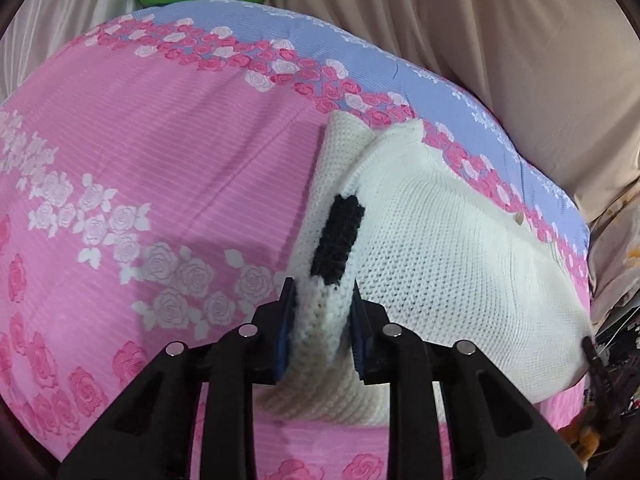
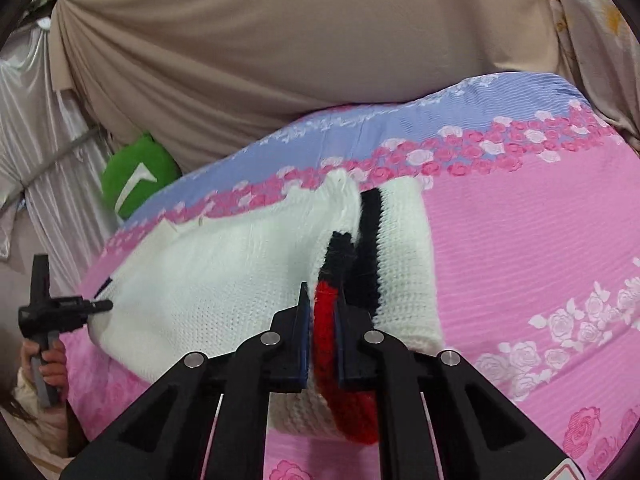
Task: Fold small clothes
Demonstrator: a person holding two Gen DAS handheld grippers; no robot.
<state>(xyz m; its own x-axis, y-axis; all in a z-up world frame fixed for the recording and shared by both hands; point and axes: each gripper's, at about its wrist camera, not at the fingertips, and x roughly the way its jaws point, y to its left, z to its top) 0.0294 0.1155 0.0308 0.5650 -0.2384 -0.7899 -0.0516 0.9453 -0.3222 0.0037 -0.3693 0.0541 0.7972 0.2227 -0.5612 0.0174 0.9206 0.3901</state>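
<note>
Here the white knit sweater [image 1: 440,248] lies on the pink rose-print bed [image 1: 160,140], close to its blue border. The left tongs [image 1: 322,320] pinch a white fold of its near edge; the right tongs [image 2: 322,312] pinch the red-and-black trim at the other near corner. It looks soft, light and stretchy, so it will likely sag between the two grips. Holding the thicker ribbed hem seems wiser than the loose open knit, which could snag or slip.
</note>
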